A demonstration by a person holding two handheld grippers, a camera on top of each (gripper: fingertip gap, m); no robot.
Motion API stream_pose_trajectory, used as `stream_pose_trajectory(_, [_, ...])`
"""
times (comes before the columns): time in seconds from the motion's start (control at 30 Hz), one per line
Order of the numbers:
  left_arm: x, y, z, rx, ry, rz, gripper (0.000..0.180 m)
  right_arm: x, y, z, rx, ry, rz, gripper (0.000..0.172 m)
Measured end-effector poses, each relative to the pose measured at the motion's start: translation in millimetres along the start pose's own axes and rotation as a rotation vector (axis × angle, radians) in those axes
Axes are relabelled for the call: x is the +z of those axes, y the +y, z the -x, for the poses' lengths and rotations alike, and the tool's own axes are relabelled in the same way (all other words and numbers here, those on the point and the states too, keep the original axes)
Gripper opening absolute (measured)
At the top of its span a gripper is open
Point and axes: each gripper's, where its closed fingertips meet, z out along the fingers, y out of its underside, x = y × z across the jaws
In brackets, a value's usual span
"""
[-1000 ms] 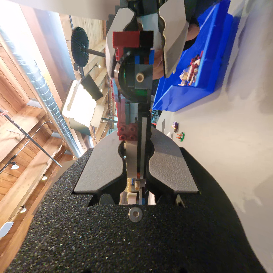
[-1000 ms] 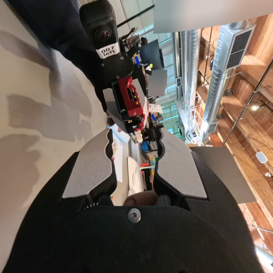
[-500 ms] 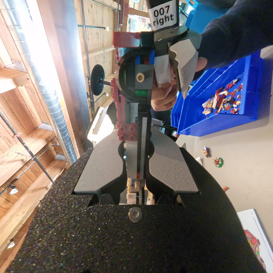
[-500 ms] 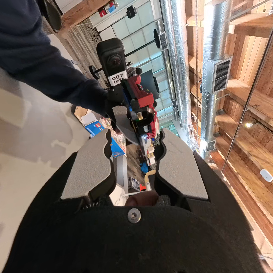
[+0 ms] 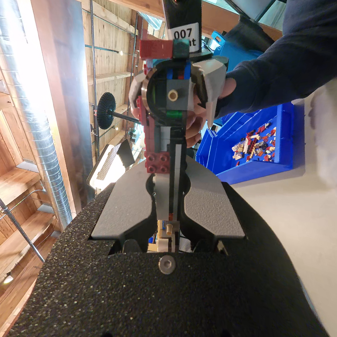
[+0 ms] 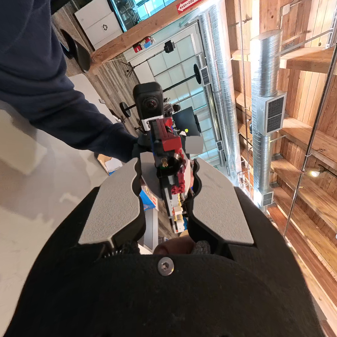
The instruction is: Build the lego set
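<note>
Toy brick model point(image 5: 168, 116): long, narrow build of dark red, black, grey and tan bricks with a round black section at its far end. Clamped lengthwise between the left gripper point(image 5: 168, 184) pads, raised off the table.

My two wrist cameras face each other at close range, both rolled sideways. Each looks along its own fingers at the same brick model point(image 5: 165, 116). My left view takes in the white table point(image 5: 273, 209) at right; my right view shows ceiling ducts point(image 6: 262, 91) at right.
</note>
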Motion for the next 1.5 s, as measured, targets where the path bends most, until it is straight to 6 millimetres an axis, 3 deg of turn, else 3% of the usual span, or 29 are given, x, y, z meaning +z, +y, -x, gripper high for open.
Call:
stream_pose_trajectory(0.23, [7, 0, -8, -0.009, 0.021, 0.0, 0.025, -3, -6, 2, 0.006, -0.022, 0.001, 0.049])
stream_pose_trajectory(1.5, [7, 0, -17, -0.091, 0.043, -0.056, 0.025, 2, 12, 5, 0.021, -0.035, 0.056, 0.033])
